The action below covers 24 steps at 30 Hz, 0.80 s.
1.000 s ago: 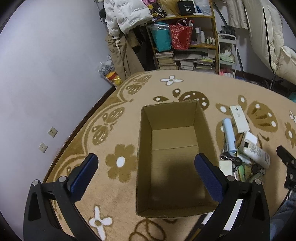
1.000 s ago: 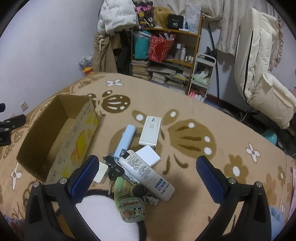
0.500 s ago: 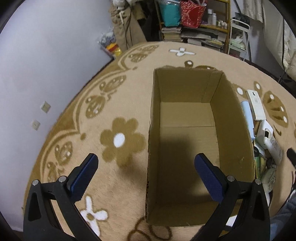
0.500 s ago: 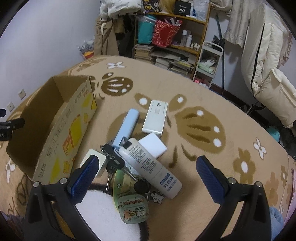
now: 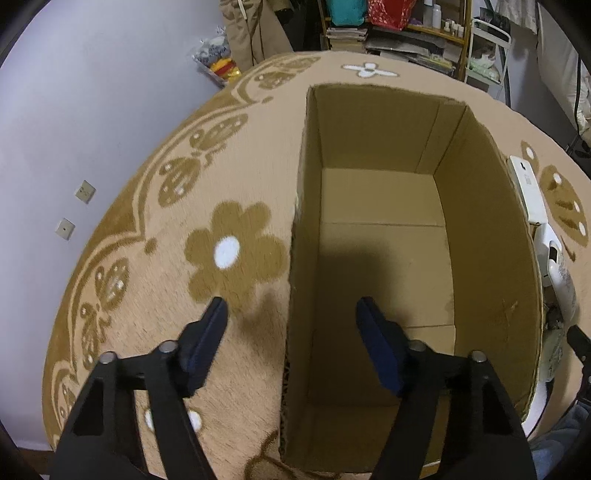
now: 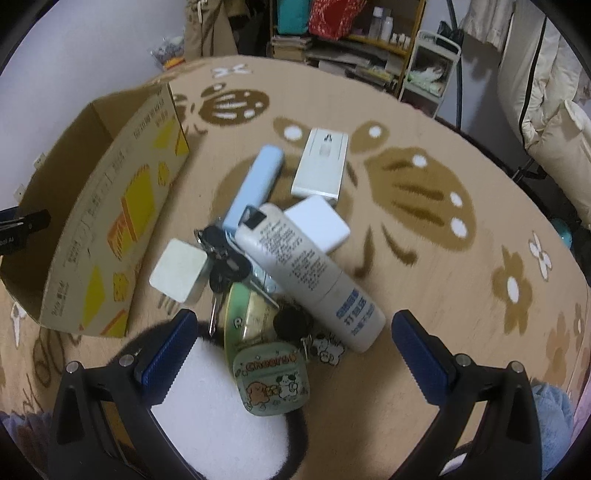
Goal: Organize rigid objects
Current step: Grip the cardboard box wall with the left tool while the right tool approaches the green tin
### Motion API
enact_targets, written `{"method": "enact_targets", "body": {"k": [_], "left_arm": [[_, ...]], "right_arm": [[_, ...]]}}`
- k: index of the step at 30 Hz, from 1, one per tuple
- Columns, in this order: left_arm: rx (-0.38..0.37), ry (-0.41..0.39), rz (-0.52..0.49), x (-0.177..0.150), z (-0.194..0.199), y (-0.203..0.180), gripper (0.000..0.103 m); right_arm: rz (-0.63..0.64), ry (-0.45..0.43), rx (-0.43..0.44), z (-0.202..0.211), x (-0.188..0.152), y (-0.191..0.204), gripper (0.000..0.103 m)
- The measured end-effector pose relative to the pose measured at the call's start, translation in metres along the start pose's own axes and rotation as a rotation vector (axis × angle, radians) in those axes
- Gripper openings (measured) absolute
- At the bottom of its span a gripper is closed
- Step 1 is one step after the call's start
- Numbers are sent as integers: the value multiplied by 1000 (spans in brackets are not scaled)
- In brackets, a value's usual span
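An open, empty cardboard box (image 5: 369, 140) stands on the flowered carpet. My left gripper (image 5: 291, 306) hangs over its near left wall, one finger outside and one inside; the jaws are closing with the wall between them, and the pads do not touch it. To the right of the box (image 6: 110, 206) lies a pile: a white bottle (image 6: 306, 269), a light blue case (image 6: 255, 188), a flat white device (image 6: 321, 162), a white block (image 6: 317, 223), a small white box (image 6: 179, 271), keys (image 6: 221, 258) and a green cartoon tin (image 6: 271, 376). My right gripper (image 6: 292, 317) is open above the pile, holding nothing.
A white plush thing with a black rim (image 6: 221, 406) lies under the right gripper. A cluttered shelf (image 6: 351, 33) and hanging coats stand at the back. A pale wall (image 5: 92, 110) borders the carpet on the left. Bare carpet (image 6: 461, 295) lies right of the pile.
Both grippers have come down and tilted further toward the floor. The left jaws have narrowed from wide open and now straddle the box's left wall. The right jaws stay wide.
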<state>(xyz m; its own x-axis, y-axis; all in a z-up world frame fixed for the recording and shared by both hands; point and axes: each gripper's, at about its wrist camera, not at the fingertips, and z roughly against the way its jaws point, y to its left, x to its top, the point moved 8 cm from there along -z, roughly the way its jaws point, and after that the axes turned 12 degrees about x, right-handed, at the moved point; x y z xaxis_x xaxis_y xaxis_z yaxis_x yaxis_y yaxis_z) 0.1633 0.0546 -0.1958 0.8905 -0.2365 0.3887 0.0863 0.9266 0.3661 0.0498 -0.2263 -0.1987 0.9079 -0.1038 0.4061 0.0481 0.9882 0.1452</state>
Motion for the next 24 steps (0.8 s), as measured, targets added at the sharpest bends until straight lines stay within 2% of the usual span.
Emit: {"method": "enact_targets", "body": {"k": [4,6,9,11,13,17,21,24], "left_arm": [[-14,35,-1,-5,-8,-3,43],[-20,51,-10,-8,-11,-5,31],[-39,73,-17,-12,-13,-9,18],[-37,69,-24,-12,-13,-9,15],[-34,58,-32,-12,-12,-8,14],[-20,49,-45,-11,-12,-7,13],[-10,49,-48,-10,-11,-8,13],[-6,49,-53,-11,-11,-8,10]], "right_arm": [[12,40,-11,-8,-6,2,103],[17,61,-16,-11,-10,2,103],[13,95,-12,-16,-15,1,103],[9,122,-7,-20,-19,1,103],[8,151,-3,-24,-22,1,95],[0,200,17,-31,-30,3,91],[7,228,31,-36,-35,6,69],[-1,236,72,-38,-35,12,57]]}}
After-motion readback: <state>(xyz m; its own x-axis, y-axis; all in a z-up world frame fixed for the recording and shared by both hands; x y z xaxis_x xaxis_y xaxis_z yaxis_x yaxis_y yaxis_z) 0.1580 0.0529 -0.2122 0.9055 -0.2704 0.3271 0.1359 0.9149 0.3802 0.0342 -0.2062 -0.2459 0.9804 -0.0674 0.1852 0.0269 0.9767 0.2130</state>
